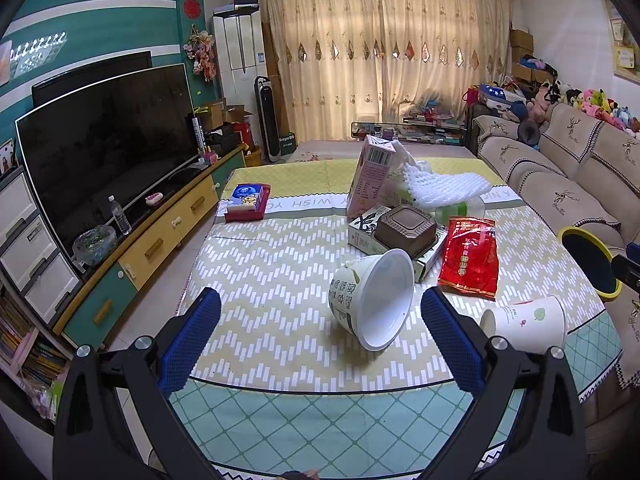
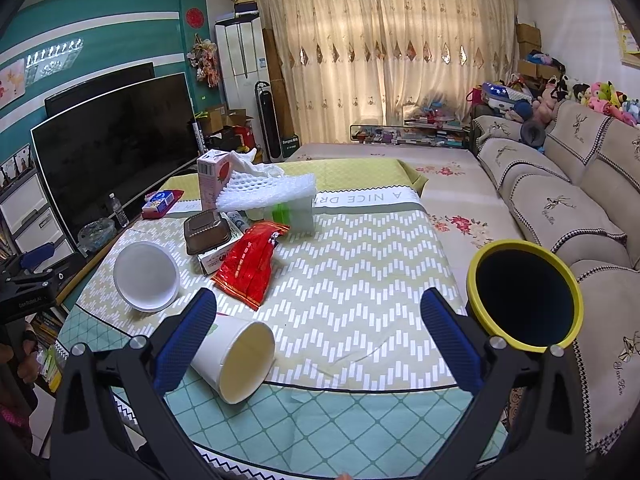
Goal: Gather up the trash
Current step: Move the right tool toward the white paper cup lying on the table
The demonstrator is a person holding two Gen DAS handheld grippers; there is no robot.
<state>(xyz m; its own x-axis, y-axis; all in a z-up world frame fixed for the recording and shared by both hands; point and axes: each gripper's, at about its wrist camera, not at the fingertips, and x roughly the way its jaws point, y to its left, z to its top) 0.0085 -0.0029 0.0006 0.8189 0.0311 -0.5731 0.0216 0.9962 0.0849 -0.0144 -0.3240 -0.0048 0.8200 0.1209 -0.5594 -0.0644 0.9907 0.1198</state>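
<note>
A living room is seen — sofa and television flanking a table strewn with trash: red packet, tipped bowl, paper cup. Both grippers are held spread — nothing gripped.

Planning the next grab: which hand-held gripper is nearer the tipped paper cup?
Right. The right hand-held gripper has the paper cup beside its left finger; the left hand-held gripper faces the white bowl instead.

Table; cups, wrapper, boxes.
</note>
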